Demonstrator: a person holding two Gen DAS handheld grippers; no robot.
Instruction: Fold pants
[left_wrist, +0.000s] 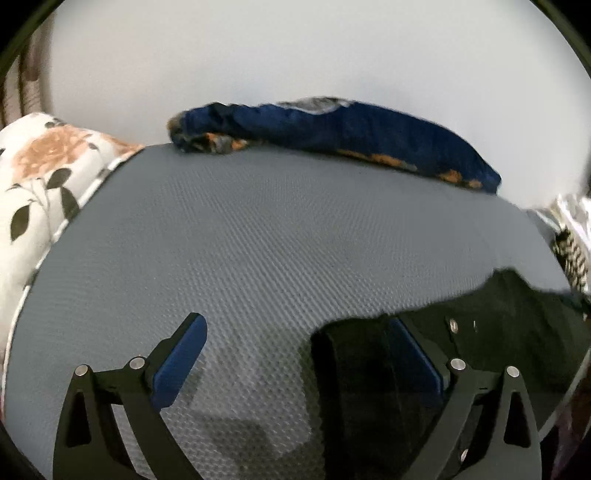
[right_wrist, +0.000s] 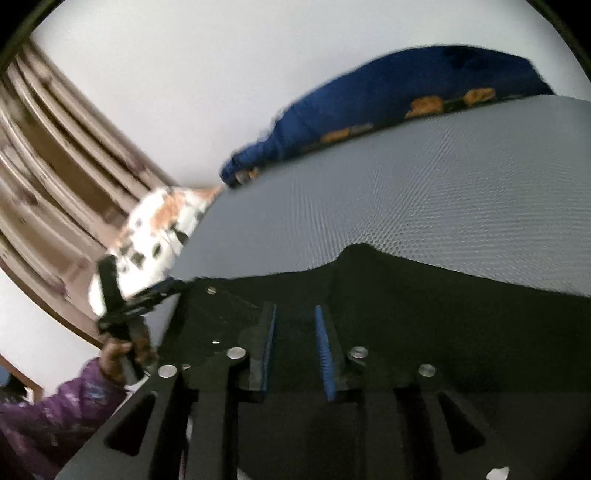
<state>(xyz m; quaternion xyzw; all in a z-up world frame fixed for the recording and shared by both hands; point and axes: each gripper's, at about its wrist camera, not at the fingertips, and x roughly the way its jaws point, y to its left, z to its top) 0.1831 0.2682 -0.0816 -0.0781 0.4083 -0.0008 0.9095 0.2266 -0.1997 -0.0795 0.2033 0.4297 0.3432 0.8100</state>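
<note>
The black pants (left_wrist: 498, 325) lie on a grey textured mat (left_wrist: 258, 229), at the lower right of the left wrist view. My left gripper (left_wrist: 299, 343) is open, its right blue pad over the pants' edge, its left pad over bare mat. In the right wrist view the pants (right_wrist: 424, 314) fill the lower half. My right gripper (right_wrist: 295, 339) has its blue pads close together with black cloth between them, holding the pants. The left gripper (right_wrist: 122, 306) shows at the left, held by a hand.
A blue blanket with orange print (left_wrist: 351, 129) lies along the mat's far edge by the white wall. A floral cushion (left_wrist: 44, 177) lies at the left. A patterned cloth (left_wrist: 572, 236) sits at the right edge. A wooden frame (right_wrist: 55, 166) shows in the right wrist view.
</note>
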